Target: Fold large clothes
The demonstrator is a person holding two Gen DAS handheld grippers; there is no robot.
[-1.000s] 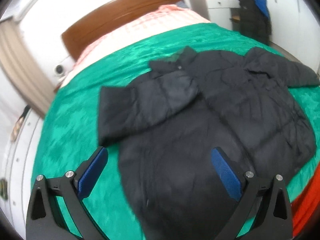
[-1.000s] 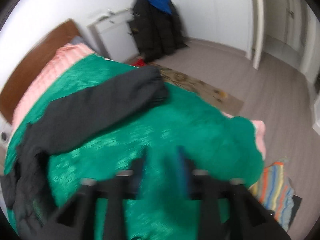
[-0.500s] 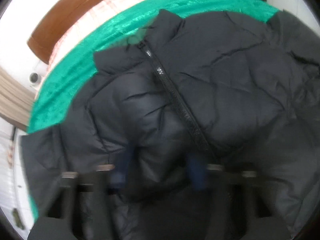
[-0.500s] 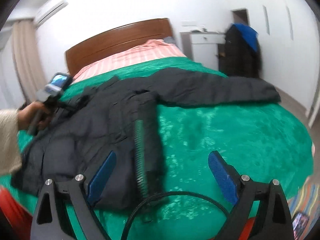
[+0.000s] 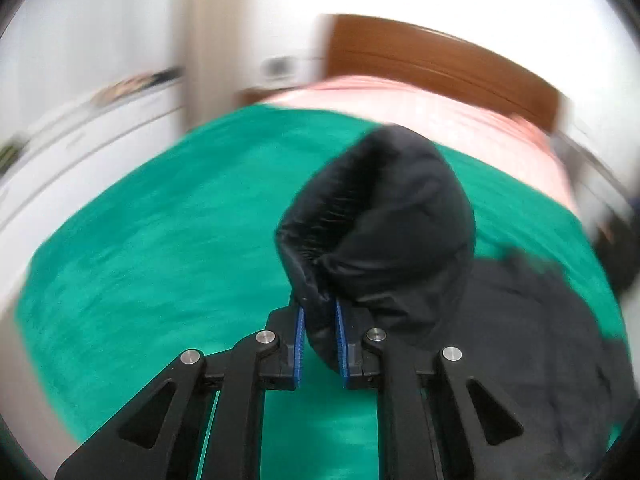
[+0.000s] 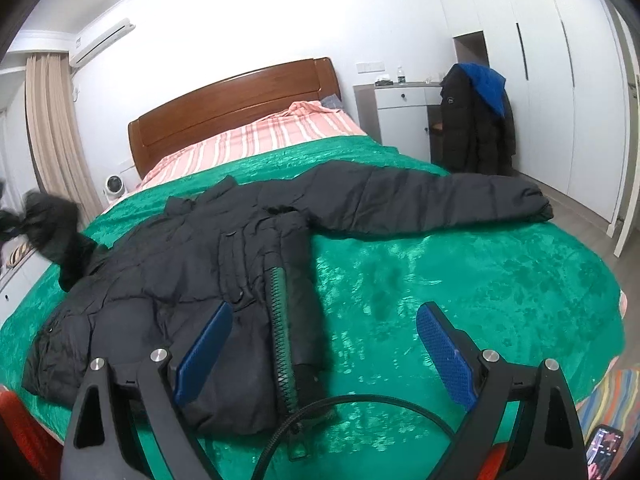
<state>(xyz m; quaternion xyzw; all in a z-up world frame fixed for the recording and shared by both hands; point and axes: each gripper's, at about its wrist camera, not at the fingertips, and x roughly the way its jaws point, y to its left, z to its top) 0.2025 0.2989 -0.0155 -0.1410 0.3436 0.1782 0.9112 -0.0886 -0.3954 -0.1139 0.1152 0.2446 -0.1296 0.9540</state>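
Two grippers are at work over a bed covered by a green blanket (image 6: 460, 264). A black puffer jacket (image 6: 192, 264) lies face up on that blanket, its front open so the zipper (image 6: 280, 328) runs down toward the near edge of the bed. One sleeve (image 6: 424, 200) stretches flat across the blanket toward the wardrobe side, its cuff near the bed's far corner.

The left gripper (image 5: 319, 344) has its blue pads pressed close together on a bunched fold of the jacket's other sleeve (image 5: 384, 216), which stands lifted above the blanket in a rounded hump; the left wrist view is blurred. In the right wrist view this raised sleeve shows as a dark blurred shape at the far left edge, above the jacket's shoulder.

The right gripper (image 6: 324, 356) hovers over the jacket's lower hem with its jaws spread wide and nothing between them; one pad sits over the black fabric, the other over bare blanket. A black cable (image 6: 360, 404) loops in front of it.

Beyond the blanket lie a pink striped sheet (image 6: 256, 140) and a wooden headboard (image 6: 232, 100). Another dark coat (image 6: 476, 128) with a blue garment on top hangs beside a white cabinet (image 6: 400, 116).
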